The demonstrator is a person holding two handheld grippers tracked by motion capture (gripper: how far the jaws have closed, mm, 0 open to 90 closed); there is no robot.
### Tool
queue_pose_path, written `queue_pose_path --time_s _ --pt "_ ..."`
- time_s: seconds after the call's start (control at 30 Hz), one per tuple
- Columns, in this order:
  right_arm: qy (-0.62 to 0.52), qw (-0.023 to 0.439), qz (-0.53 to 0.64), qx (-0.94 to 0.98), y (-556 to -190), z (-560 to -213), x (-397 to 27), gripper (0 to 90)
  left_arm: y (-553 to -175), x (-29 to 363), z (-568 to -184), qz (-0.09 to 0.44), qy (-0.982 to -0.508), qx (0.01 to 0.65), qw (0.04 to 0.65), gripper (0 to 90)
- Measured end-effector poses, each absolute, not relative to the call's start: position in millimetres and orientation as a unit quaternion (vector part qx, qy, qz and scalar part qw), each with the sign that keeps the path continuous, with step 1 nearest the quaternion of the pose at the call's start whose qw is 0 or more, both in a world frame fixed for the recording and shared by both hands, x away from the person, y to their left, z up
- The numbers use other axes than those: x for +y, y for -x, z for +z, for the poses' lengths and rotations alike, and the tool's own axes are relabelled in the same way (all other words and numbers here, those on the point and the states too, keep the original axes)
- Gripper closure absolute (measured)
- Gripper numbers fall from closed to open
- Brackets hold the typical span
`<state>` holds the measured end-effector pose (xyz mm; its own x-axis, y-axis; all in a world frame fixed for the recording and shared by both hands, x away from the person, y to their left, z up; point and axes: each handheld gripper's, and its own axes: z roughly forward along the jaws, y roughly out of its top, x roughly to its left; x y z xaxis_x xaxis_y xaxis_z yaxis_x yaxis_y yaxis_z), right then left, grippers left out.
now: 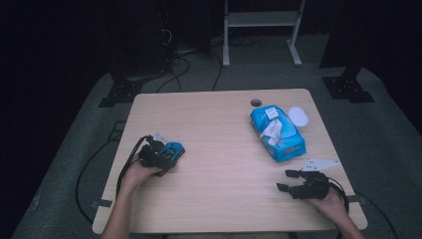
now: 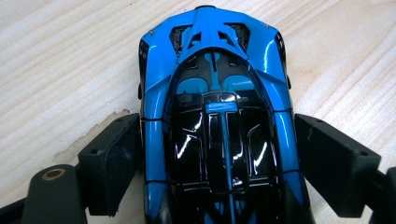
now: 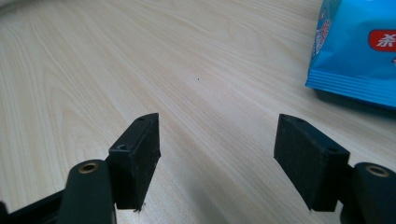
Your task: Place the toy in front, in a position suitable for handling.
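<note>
From the high view I see the blue toy car (image 1: 173,150) on the left part of the desk (image 1: 219,164), right at the tip of my left tongs (image 1: 166,155), which reach toward it from the near left. My right tongs (image 1: 290,180) rest at the near right of the desk, well apart from the car, jaws spread with nothing between them. A blue wipes pack (image 1: 276,132) lies farther off on the right, with a white lid (image 1: 298,116) just beside its far end.

In the left gripper view the car (image 2: 219,126) sits lengthwise between my two black jaws. The jaws flank its sides at mid-body; both pads look to be against the blue flanks, though I cannot tell if they press firmly.

In the right gripper view my right tongs (image 3: 217,154) stand wide open over bare desk (image 3: 140,70), touching nothing. A corner of the wipes pack (image 3: 355,51) shows at the far right.
</note>
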<state>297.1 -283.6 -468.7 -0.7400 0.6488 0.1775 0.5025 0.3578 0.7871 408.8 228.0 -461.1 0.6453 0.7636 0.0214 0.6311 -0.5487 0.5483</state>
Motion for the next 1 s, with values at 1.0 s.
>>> queue_pose_path --time_s 1.0 --pt "-0.349 0.086 0.446 0.820 -296.1 -467.6 -284.1 30.5 -400.1 229.9 -459.6 0.156 -0.862 0.392 0.280 26.8"
